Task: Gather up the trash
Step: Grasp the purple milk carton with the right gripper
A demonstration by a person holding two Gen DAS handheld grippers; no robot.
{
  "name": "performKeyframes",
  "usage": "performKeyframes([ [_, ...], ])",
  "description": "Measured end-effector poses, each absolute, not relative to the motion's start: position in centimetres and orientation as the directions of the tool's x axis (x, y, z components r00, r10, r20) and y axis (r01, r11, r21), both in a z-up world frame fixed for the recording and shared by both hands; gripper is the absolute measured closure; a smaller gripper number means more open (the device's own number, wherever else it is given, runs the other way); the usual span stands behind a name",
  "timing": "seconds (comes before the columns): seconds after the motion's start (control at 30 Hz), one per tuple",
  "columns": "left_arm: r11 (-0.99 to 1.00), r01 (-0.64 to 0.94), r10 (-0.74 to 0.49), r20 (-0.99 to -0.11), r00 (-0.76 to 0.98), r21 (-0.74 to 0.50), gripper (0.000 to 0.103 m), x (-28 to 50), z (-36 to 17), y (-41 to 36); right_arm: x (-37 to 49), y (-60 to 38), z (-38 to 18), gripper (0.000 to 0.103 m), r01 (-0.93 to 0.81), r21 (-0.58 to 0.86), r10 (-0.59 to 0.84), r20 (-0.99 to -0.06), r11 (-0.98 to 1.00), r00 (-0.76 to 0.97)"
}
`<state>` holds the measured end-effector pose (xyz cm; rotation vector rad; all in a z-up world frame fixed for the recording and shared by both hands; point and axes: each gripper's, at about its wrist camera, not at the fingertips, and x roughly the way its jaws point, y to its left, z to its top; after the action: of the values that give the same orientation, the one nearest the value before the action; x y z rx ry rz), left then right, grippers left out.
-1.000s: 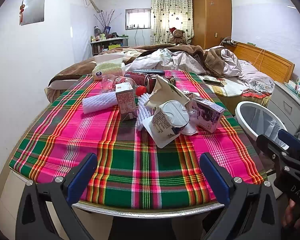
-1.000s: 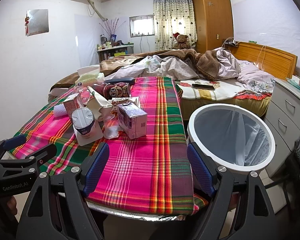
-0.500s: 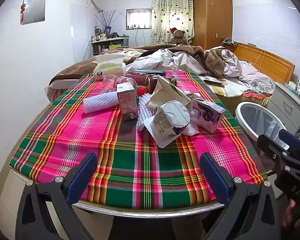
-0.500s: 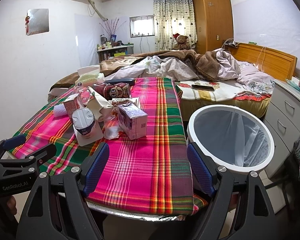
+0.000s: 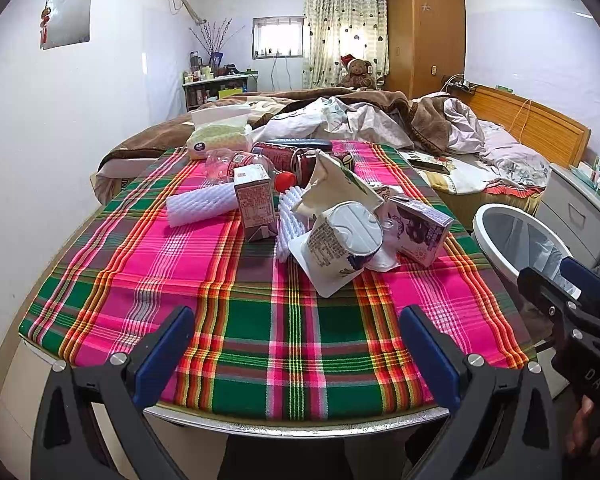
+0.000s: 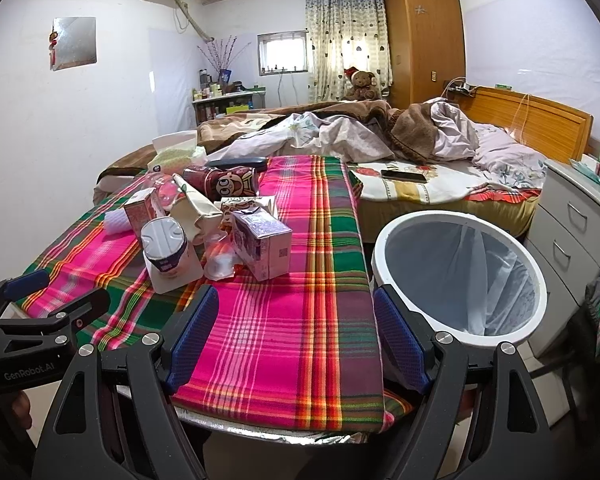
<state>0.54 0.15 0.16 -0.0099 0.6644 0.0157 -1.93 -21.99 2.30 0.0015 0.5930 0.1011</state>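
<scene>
Left wrist view: left gripper point(image 5: 294, 346) spread wide, empty, at near table edge. Right gripper point(image 6: 296, 334) likewise agape, empty, beside the white bin point(image 6: 459, 276) on its right. Trash heap sits mid-table, ahead of both tools. Nearest piece is the tipped yogurt cup point(image 5: 345, 240), foil end facing near, lying straight ahead of the left gripper, likely the closer one. Purple carton point(image 5: 417, 230) lies just right; red can point(image 5: 288, 158) farther back.

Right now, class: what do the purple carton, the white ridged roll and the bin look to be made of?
Purple carton: printed coated paperboard by its sharp folded edges and slight sheen.
White ridged roll: likely soft foam netting, matte and bumpy.
Bin: smooth white plastic rim, probably, lined with a thin translucent bag.
</scene>
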Motion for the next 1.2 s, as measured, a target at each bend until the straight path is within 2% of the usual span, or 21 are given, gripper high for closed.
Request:
performKeyframes([
  [0.37,1.000,0.018,-0.028,-0.638,0.769,-0.023,0.000,3.3,-0.4,-0.3,-0.1,-22.0,2.1,0.021,-0.116,0.053,0.126,-0.552,0.992,0.824],
  [0.57,0.999,0.028,-0.041,-0.629,0.776,-0.030,0.000,5.2,-0.9,-0.7,3.0,-21.4,1.6,0.021,-0.148,0.043,0.146,-0.573,0.988,0.806],
  [0.77,0.999,0.040,-0.028,-0.663,0.748,0.003,0.001,7.9,-1.9,-1.6,5.9,-21.1,0.1,0.021,-0.171,0.070,0.178,-0.607,0.983,0.774],
  [1.0,0.998,0.048,-0.067,-0.695,0.716,-0.046,0.015,9.7,-2.8,-1.0,8.1,-20.5,-0.7,0.022,-0.223,0.081,0.222,-0.644,0.971,0.733],
  [1.07,0.996,0.059,-0.087,-0.698,0.711,-0.065,0.016,9.8,-2.8,-1.0,8.4,-20.3,-0.9,0.023,-0.242,0.085,0.237,-0.651,0.967,0.721],
  [1.1,0.996,0.063,-0.093,-0.695,0.713,-0.068,0.018,9.8,-2.8,-1.0,8.6,-20.0,-1.1,0.025,-0.249,0.087,0.244,-0.657,0.965,0.714],
  [1.2,0.994,0.071,-0.108,-0.697,0.709,-0.082,0.020,10.2,-2.8,-0.9,9.1,-20.0,-1.3,0.039,-0.259,0.113,0.266,-0.673,0.959,0.690],
])
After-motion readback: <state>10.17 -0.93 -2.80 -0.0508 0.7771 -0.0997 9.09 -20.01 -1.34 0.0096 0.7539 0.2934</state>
